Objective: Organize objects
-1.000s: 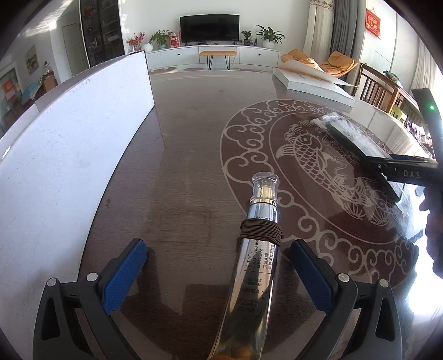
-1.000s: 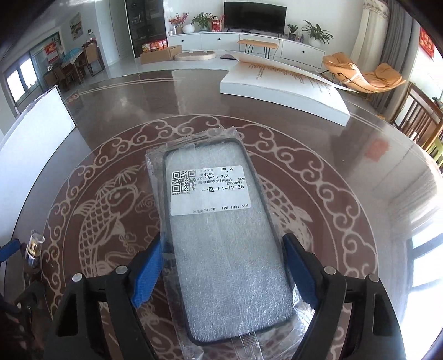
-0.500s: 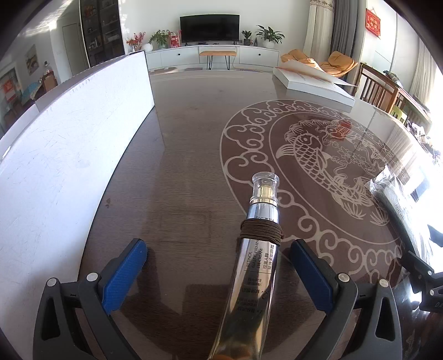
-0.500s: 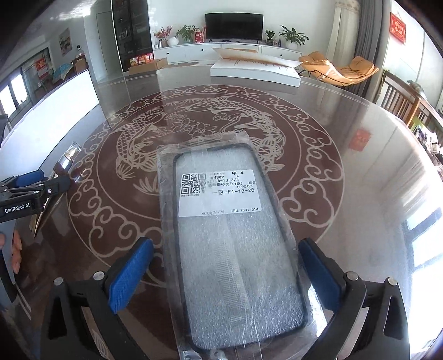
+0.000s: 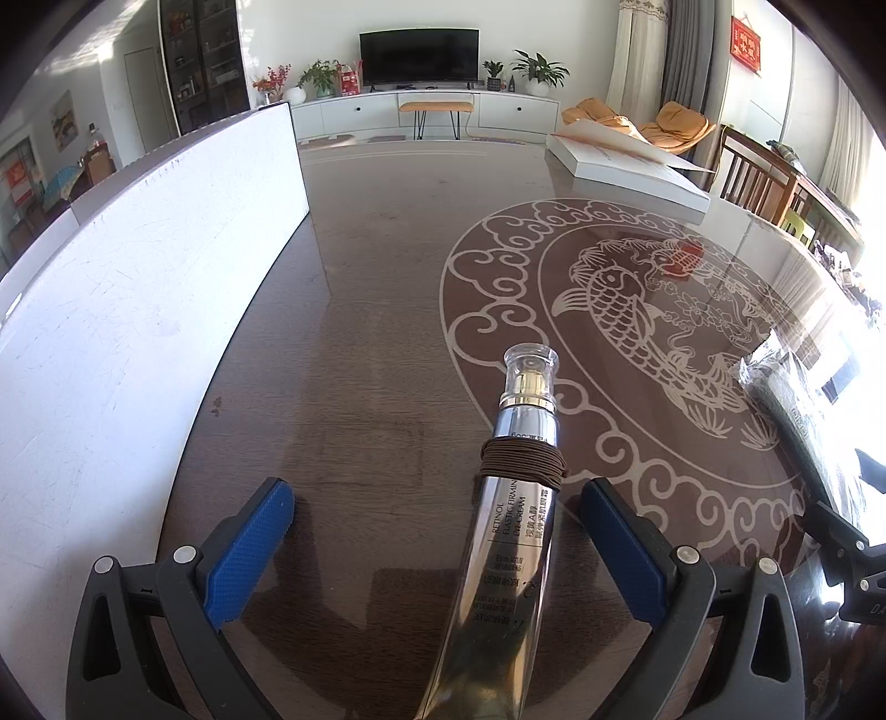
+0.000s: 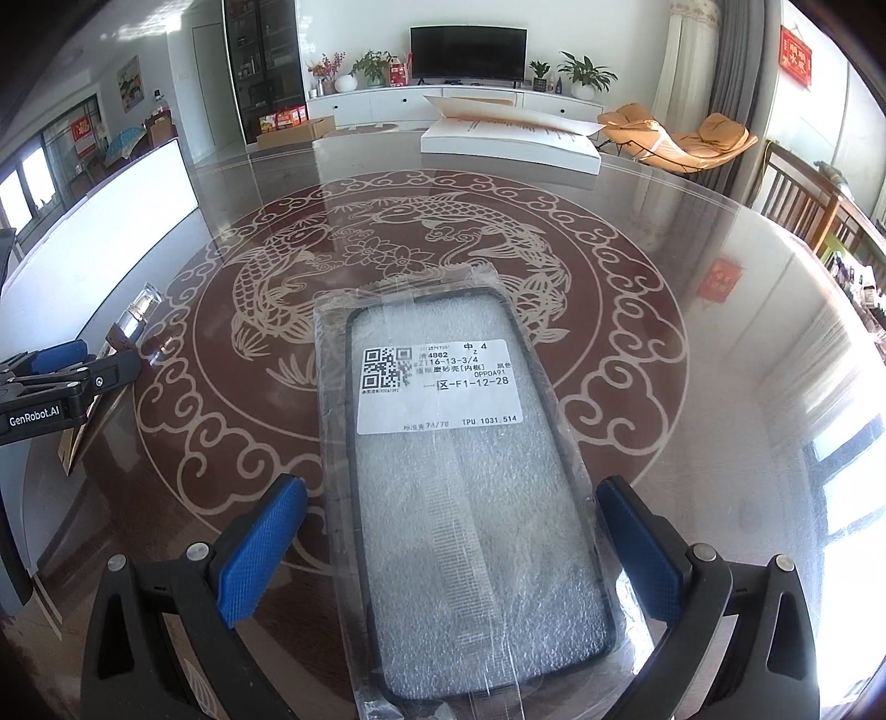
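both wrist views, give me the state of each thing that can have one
eye cream tube: lying flat on the table, cap on, brown band wound around its neck, between the open jaws, untouched
phone case in plastic bag: flat on the table, sealed, label up, between the open jaws, not gripped
left hand-held gripper: open
right hand-held gripper: open
white box: lid raised
tv: off

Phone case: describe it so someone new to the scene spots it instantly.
On the glossy round table with the carp medallion, look at the medallion's near edge, between the open right gripper. The phone case lies flat there: black-rimmed, foam-filled, in a clear bag with a white QR label, unlike the shiny cream tube.
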Demonstrator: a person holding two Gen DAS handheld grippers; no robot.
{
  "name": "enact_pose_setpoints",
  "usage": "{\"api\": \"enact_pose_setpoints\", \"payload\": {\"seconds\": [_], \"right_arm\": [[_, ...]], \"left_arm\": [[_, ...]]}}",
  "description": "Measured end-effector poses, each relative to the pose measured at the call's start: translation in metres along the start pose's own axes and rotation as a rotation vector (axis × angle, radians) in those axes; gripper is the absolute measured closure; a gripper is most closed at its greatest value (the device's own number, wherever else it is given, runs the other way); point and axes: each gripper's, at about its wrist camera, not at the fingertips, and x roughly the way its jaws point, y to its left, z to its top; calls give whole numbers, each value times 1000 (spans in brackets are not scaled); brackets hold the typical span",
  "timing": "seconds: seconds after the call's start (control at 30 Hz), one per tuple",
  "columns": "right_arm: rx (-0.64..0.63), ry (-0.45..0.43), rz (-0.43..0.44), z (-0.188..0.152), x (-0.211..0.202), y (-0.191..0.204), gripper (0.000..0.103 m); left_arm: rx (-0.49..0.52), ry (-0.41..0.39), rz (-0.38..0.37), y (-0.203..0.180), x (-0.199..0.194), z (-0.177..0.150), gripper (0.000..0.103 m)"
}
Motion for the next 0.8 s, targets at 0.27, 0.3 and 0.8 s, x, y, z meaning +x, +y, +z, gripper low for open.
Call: {"api": "enact_pose_setpoints", "payload": {"seconds": [0.27, 0.3, 0.8], "right_arm": [[0, 0, 0, -1, 0, 0, 0], [0, 0, 0, -1, 0, -1, 0], [0, 0, 0, -1, 2, -1, 0]], "left_arm": [[0, 0, 0, 0, 0, 0, 0], [0, 0, 0, 0, 0, 0, 0], [0, 0, 0, 0, 0, 0, 0]]}}
